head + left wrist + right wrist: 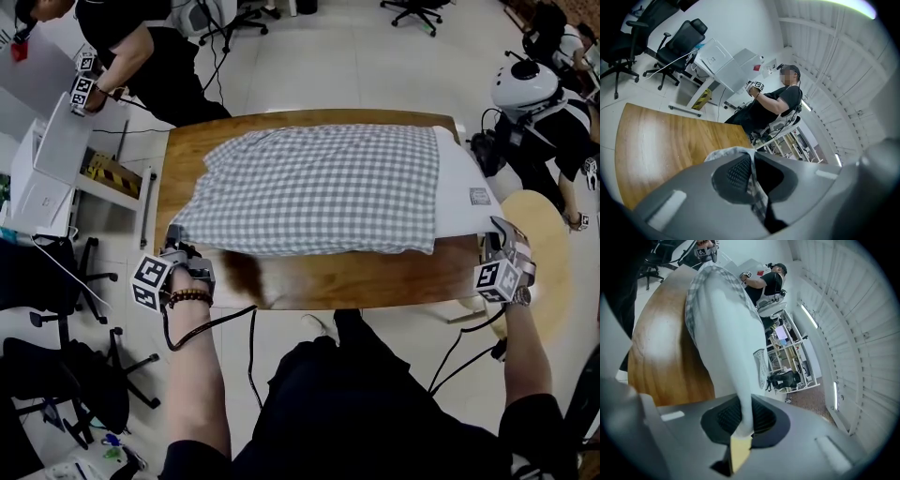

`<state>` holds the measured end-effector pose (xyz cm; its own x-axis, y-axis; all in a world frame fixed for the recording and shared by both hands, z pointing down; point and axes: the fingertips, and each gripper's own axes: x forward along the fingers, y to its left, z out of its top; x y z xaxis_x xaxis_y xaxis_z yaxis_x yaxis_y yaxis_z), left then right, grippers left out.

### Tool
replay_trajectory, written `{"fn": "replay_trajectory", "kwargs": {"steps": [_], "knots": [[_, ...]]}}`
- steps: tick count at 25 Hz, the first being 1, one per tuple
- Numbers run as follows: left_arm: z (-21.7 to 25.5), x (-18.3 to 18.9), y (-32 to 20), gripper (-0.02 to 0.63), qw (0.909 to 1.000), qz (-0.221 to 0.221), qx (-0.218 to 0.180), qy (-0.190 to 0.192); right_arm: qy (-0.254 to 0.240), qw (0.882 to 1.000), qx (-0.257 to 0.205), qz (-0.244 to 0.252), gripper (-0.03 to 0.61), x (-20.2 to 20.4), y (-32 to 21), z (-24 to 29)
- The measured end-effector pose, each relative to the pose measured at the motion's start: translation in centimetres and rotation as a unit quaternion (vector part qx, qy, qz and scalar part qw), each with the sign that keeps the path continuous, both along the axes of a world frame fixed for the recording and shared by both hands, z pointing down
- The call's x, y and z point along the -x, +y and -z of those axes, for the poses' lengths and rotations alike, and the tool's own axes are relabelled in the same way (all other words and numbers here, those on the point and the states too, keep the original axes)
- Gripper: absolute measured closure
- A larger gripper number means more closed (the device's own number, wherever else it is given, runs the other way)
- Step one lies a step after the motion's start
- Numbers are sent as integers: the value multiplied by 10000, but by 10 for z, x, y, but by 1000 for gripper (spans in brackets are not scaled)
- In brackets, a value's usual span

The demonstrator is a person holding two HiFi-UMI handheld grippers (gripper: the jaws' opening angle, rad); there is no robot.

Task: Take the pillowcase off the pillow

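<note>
A grey-and-white checked pillowcase point(319, 187) covers most of a white pillow point(466, 192) lying across the wooden table point(356, 277). The pillow's bare white end sticks out at the right. My left gripper point(178, 251) is shut on the pillowcase's near left corner; in the left gripper view checked cloth point(754, 180) is pinched between the jaws. My right gripper point(495, 234) is shut on the pillow's near right corner; in the right gripper view the white pillow point(726, 333) runs up from the jaws, with the checked pillowcase edge point(696, 291) further along.
A person in black point(141, 47) stands at the far left by a white desk point(56, 159). Office chairs point(66, 281) sit at the left. A round stool point(544, 253) and another person point(544, 112) are at the right.
</note>
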<state>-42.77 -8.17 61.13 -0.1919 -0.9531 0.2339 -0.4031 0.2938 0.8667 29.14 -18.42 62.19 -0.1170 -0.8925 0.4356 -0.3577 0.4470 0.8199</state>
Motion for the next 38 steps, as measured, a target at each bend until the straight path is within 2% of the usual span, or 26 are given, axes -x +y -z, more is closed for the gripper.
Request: {"fn": "replay_trajectory", "kwargs": {"steps": [7,10,13,15,18,22,25,27,30,32,33,34,35,36,38], "knots": [[-3,-12,-2,609,9999,-104,38,-97,-260,9992,237,-166,551,2,3,-5],[-4,-29,-4,607,9990,-285,127,-305,-319,9989,301,-172,545,9,7,-7],[-4,-43,-5,606,9957,-578,272,-672,-381,9984,378,-158,526,15,14,-14],[-4,-53,-6,584,9912,-825,358,-971,-439,9979,449,-166,495,20,18,-20],[-1,-71,-6,473,9786,-1284,531,-1520,-476,9967,615,-212,460,23,25,-22],[-2,-90,2,422,9556,-1737,833,-2229,-733,9923,947,-326,388,22,39,-16],[-10,-92,14,386,9432,-1844,1111,-2528,-936,9877,1167,-464,350,21,52,-14],[-18,-88,25,359,9412,-1808,1277,-2552,-1064,9840,1287,-616,339,16,60,-17],[-28,-83,38,343,9464,-1747,1297,-2386,-1503,9736,1450,-925,334,5,74,-25],[-35,-81,46,339,9516,-1735,1266,-2200,-2057,9598,1529,-1146,336,6,85,-22],[-38,-80,50,332,9551,-1728,1227,-2072,-2434,9489,1571,-1252,336,11,91,-17],[-41,-80,53,331,9593,-1720,1172,-1908,-2922,9324,1645,-1350,336,17,96,-11],[-44,-83,56,330,9643,-1708,1100,-1699,-3534,9071,1773,-1442,336,25,101,-6],[-48,-87,57,320,9696,-1689,1017,-1452,-4231,8714,1956,-1528,336,33,105,-1],[-54,-99,54,301,9783,-1641,844,-940,-5548,7809,2357,-1636,334,49,112,6]]}}
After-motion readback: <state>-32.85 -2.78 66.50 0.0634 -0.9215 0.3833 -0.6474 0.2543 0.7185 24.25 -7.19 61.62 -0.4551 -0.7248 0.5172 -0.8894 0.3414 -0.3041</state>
